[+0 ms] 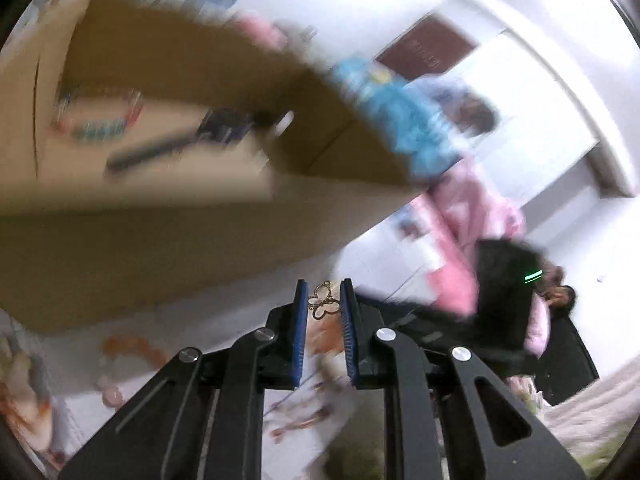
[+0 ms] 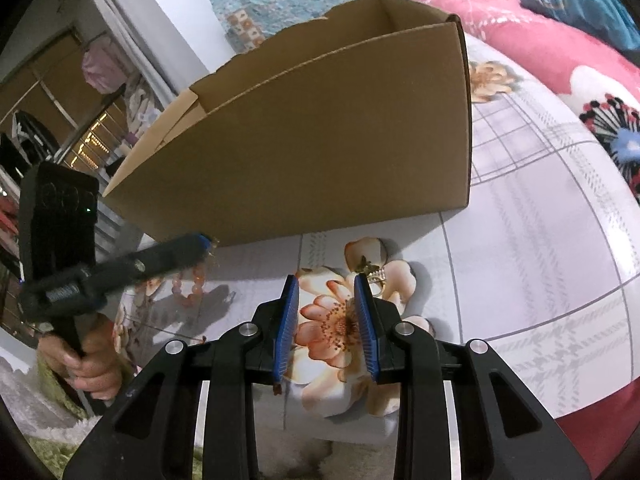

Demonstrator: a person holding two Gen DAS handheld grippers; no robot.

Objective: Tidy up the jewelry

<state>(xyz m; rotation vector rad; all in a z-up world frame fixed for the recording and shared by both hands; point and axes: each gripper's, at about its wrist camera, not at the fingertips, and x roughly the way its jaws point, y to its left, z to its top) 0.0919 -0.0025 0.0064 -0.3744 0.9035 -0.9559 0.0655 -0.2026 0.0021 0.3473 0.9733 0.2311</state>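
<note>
My left gripper (image 1: 323, 290) is shut on a small gold butterfly pendant (image 1: 322, 305), pinched between its blue pads and held in the air beside the open cardboard box (image 1: 160, 240). The left wrist view is blurred. Inside the box lie a colourful beaded bracelet (image 1: 96, 120) and some dark items. In the right wrist view the left gripper (image 2: 205, 242) hangs at the box's near wall (image 2: 320, 140), above an orange bead bracelet (image 2: 191, 285) on the sheet. My right gripper (image 2: 326, 280) is open, low over the flowered sheet, with nothing between its pads. A small gold-and-silver jewel (image 2: 375, 274) lies just past its right fingertip.
The box stands on a bed with a checked, flowered sheet (image 2: 540, 240). A pink quilt (image 2: 520, 44) and blue cloth (image 2: 580, 0) lie behind and to the right. A hand (image 2: 92, 368) holds the left gripper's handle. A green rug (image 2: 52, 452) shows below the bed edge.
</note>
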